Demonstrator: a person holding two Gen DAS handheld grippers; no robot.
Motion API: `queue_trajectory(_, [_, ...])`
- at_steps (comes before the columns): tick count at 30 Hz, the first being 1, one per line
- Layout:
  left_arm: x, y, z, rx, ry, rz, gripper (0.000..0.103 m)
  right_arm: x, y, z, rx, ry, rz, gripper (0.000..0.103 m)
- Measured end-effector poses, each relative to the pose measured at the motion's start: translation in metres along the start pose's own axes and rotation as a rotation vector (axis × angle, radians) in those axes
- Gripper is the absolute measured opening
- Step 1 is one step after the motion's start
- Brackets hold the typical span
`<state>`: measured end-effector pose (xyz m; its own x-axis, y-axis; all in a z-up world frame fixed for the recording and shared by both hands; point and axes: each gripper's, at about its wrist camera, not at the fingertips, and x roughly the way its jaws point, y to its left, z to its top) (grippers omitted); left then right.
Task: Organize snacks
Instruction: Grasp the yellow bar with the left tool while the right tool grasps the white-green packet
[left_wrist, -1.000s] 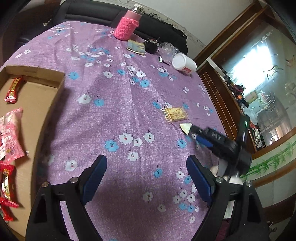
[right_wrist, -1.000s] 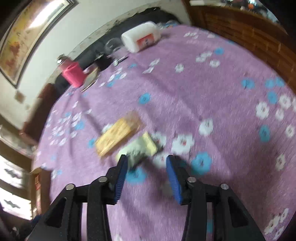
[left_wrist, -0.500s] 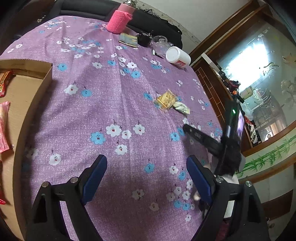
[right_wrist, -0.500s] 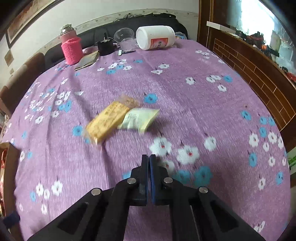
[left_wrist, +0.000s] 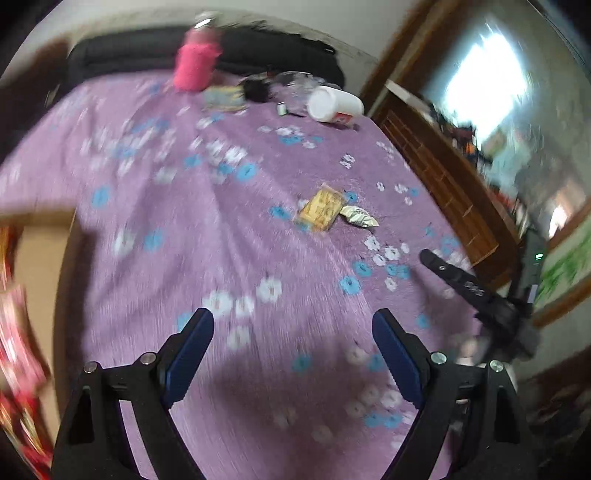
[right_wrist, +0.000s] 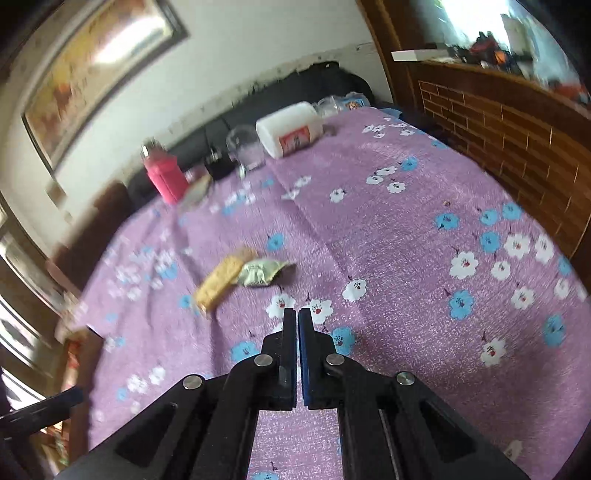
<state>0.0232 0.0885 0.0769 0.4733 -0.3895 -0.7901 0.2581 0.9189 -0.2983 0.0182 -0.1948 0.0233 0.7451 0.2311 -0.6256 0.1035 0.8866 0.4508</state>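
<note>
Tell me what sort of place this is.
Probably a lived-in home room, perhaps a dining area: a table under a purple floral tablecloth, a framed picture on the wall, a wooden brick-pattern partition, and everyday clutter like a pink bottle.

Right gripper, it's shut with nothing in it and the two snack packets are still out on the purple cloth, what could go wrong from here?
1. The right gripper is shut and empty, short of the pale green packet; going in shut would probably push it away.
2. That packet touches the yellow packet, so one pinch could catch or drag both.
3. The left gripper is open, its view motion-blurred; a fast swing could hit the cardboard box.
</note>
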Motion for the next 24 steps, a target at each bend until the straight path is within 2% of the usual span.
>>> queue_trajectory(1, [0.008,-0.007,0.008,0.042,0.002,0.025,0.087,0.005,-0.008,-0.003,0.033,0.013,0.02,0.002])
queue_trajectory(3, [0.031,-0.025,0.026,0.135,0.017,0.03,0.087,0.015,-0.017,-0.003,0.088,0.067,0.081,0.002])
queue_trajectory(5, [0.057,-0.04,0.042,0.209,0.027,0.044,0.087,0.012,-0.02,-0.002,0.105,0.073,0.128,0.002])
queue_trajectory(9, [0.114,-0.059,0.07,0.285,0.049,0.071,0.087,0.013,-0.025,0.0,0.167,0.091,0.202,0.003])
queue_trajectory(11, [0.142,-0.064,0.081,0.309,0.073,0.088,0.087,0.016,-0.027,-0.001,0.186,0.111,0.203,0.003])
queue_trajectory(16, [0.175,-0.07,0.088,0.384,0.091,0.142,0.085,0.015,-0.03,-0.001,0.201,0.109,0.2,0.003])
queue_trajectory(17, [0.174,-0.07,0.088,0.385,0.081,0.11,0.072,0.015,-0.03,0.0,0.203,0.108,0.198,0.003])
queue_trajectory(18, [0.173,-0.07,0.088,0.384,0.076,0.075,0.054,0.016,-0.031,0.0,0.205,0.108,0.198,0.003])
queue_trajectory(20, [0.168,-0.069,0.088,0.362,0.082,0.056,0.033,0.018,-0.032,-0.001,0.206,0.113,0.192,0.003])
queue_trajectory(24, [0.158,-0.064,0.082,0.324,0.083,0.05,0.032,0.022,-0.031,-0.001,0.198,0.12,0.188,0.003])
